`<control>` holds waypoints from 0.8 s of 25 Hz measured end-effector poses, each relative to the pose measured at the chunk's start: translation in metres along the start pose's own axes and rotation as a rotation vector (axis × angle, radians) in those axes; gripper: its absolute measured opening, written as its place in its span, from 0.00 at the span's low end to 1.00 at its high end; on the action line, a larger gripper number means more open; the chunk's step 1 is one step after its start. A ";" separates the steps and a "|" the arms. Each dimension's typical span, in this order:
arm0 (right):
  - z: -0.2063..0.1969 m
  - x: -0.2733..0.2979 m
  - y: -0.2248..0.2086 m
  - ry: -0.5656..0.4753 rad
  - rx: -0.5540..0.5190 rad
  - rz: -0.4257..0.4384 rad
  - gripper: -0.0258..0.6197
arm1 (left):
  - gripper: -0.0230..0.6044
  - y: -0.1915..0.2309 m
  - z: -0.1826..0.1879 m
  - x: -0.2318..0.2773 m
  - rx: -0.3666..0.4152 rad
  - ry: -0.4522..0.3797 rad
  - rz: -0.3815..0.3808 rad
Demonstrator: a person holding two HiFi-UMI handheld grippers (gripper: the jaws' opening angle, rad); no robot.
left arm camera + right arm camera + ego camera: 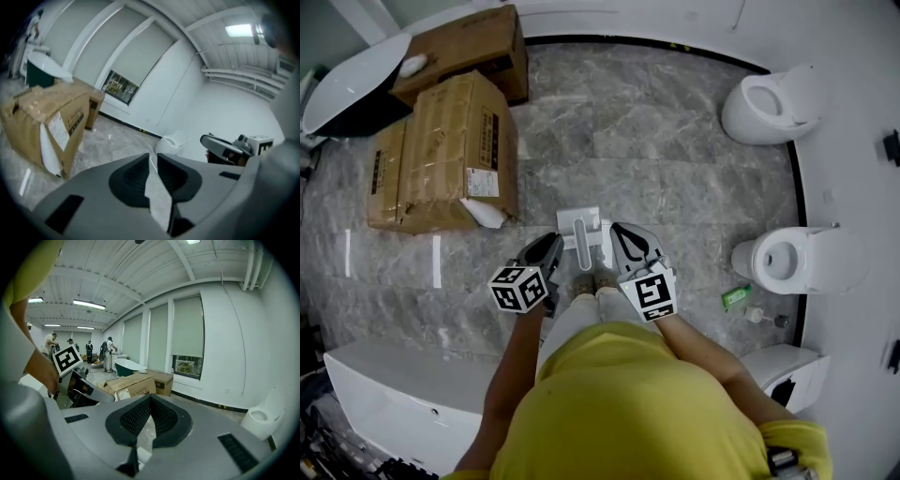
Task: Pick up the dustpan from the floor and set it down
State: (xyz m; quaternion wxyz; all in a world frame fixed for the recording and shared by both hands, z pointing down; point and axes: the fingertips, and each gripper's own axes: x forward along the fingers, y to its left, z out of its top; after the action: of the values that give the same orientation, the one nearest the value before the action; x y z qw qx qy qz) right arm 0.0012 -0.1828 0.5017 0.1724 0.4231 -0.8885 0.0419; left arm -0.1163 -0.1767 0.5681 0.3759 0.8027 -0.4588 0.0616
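white dustpan (580,236) on grey floor (675,187)

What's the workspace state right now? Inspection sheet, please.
Surface: grey marble floor.
Job's things: white dustpan lying on the floor before the person's feet, not held.
Clutter: cardboard boxes at left; small green item on the floor at right.
Grippers: left tongs a slit apart and closing, pale strip seen through the slit, nothing gripped; right tongs shut, empty.
Cables: nothing seen.
Surroundings: toilet and second toilet by the right wall; bathtub far left; people far off.
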 end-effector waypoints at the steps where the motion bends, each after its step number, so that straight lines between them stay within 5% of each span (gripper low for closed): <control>1: 0.004 0.001 0.001 -0.007 0.003 0.002 0.06 | 0.09 -0.003 0.011 -0.004 0.058 -0.028 0.028; 9: 0.085 0.003 -0.022 -0.159 0.005 -0.066 0.06 | 0.04 -0.050 0.123 -0.051 0.370 -0.326 0.158; 20: 0.216 -0.042 -0.045 -0.446 -0.028 -0.149 0.05 | 0.04 -0.131 0.229 -0.116 0.625 -0.581 0.275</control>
State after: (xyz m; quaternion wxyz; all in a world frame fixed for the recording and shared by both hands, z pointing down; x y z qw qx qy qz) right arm 0.0016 -0.2280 0.2814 -0.0198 0.4837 -0.8715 -0.0777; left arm -0.1365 -0.2089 0.2824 -0.0410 0.7933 -0.6072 0.0187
